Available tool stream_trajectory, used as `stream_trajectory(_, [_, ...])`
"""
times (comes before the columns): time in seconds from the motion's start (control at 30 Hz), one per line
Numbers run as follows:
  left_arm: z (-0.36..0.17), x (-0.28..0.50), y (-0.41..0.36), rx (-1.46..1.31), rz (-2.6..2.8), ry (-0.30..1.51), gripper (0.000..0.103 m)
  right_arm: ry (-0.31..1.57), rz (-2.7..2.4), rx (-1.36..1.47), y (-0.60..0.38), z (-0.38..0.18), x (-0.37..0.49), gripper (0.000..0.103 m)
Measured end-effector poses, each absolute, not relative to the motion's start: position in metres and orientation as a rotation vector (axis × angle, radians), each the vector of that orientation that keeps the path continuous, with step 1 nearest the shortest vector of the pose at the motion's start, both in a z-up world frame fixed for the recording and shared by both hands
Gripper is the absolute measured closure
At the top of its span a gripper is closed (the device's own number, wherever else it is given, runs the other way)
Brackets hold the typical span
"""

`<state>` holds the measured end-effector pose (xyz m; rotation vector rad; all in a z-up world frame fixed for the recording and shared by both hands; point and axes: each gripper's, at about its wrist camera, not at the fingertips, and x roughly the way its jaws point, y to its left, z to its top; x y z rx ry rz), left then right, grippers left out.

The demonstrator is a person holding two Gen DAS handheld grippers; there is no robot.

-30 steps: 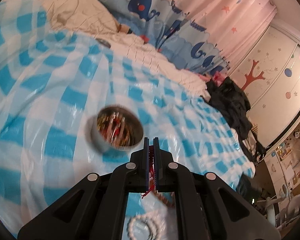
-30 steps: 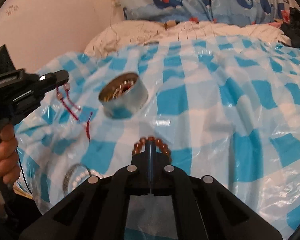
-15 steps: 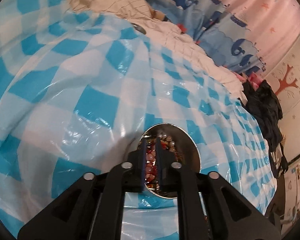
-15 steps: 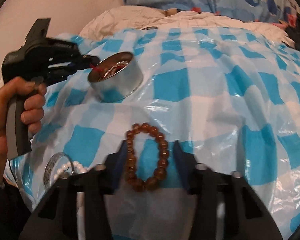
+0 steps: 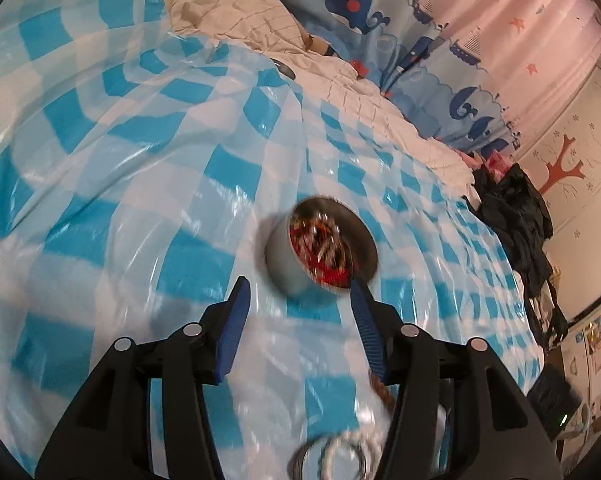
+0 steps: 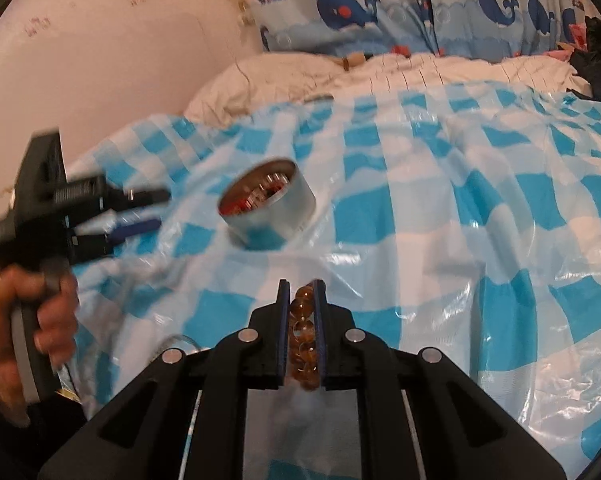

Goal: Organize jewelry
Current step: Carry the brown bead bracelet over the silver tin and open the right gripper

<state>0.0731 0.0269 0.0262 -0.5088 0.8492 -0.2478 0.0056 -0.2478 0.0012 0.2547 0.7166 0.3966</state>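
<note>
A round metal tin point(image 5: 320, 252) with red and pale jewelry inside sits on the blue-and-white checked plastic sheet point(image 5: 140, 160); it also shows in the right wrist view point(image 6: 266, 210). My left gripper point(image 5: 298, 292) is open and empty, just short of the tin; in the right wrist view it point(image 6: 156, 210) hovers left of the tin. My right gripper point(image 6: 302, 292) is shut on an amber bead bracelet point(image 6: 302, 332), in front of the tin. A white bead bracelet point(image 5: 346, 456) lies below my left gripper.
The sheet covers a bed with a cream quilt point(image 6: 380, 72) behind it. Whale-print curtains point(image 5: 380, 32) hang at the back. Dark clothes point(image 5: 516, 216) are piled at the right edge. A pink wall point(image 6: 100, 40) stands to the left.
My left gripper opened, left the red string jewelry in the tin and pulled back. My right gripper closed on the amber bracelet and lifted it off the sheet.
</note>
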Motion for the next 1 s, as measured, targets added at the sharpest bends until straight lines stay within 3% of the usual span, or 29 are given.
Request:
stream_trajectory(0.57, [0.013,0.054,0.038,-0.547,-0.238,0.887,0.044,0.614,0.59,0.41,-0.209,0.081,0.082,0.091])
stream_trajectory(0.7, [0.012,0.057,0.037,-0.543,-0.241,0.893,0.043,0.675,0.599,0.426,-0.19,0.067,0.121,0.09])
stream_trajectory(0.77, [0.011,0.058,0.035,-0.534,-0.241,0.899,0.043,0.746,0.511,0.367,-0.182,0.05,0.138,0.054])
stream_trajectory(1.0, [0.008,0.058,0.014,-0.478,-0.274,0.926,0.043,0.778,0.426,0.253,-0.205,0.022,0.102,0.052])
